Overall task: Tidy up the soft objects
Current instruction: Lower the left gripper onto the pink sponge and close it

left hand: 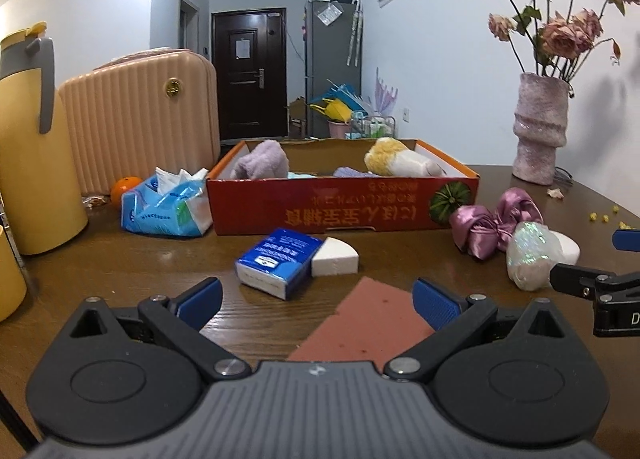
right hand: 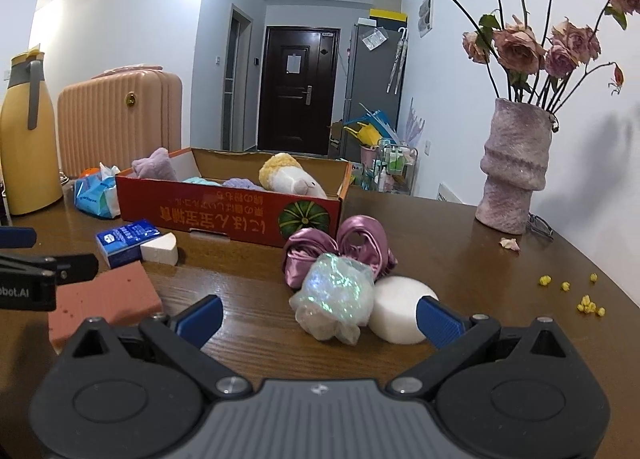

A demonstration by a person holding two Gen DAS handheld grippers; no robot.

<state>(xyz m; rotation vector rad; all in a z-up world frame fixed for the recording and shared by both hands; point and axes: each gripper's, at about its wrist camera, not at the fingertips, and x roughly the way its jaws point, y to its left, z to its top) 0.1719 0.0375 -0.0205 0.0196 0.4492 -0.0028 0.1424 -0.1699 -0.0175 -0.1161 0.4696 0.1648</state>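
Left gripper (left hand: 316, 301) low over the brown wooden tabletop (left hand: 120, 271), blue-padded fingers (left hand: 200, 301) spread wide, nothing held; flat terracotta-pink sponge block (left hand: 368, 319) lying between them, nearer the right finger. Bare wood to the left of that sponge, up to the yellow jug (left hand: 28, 147) at the left edge. Just ahead, blue rectangular tissue packet (left hand: 278, 261) touching a white wedge-shaped sponge (left hand: 334, 257), both close before the red cardboard box (left hand: 344, 203).

Right gripper (right hand: 318, 317) also low, fingers (right hand: 438, 319) wide apart and empty. Between them, iridescent crinkled plastic bundle (right hand: 334, 295), touching a round white sponge puff (right hand: 400, 307) that sits against the right finger. Directly behind, shiny mauve satin bow scrunchie (right hand: 336, 251), just before the box's near corner.

Inside the box: lilac fluffy cloth (right hand: 154, 167) at the left end, yellow-and-white plush toy (right hand: 290, 177) at the right, pale blue and purple soft pieces between.

Open tabletop to the right of the box, running to the curved table edge; only small yellow crumbs (right hand: 586, 303) and a petal there. Textured pink vase of dried roses (right hand: 516, 171) near the far right rim. Left of the box, opened blue wet-wipe pack (left hand: 166, 205), an orange (left hand: 124, 187) and a ribbed peach suitcase (left hand: 140, 119) crowding that side.
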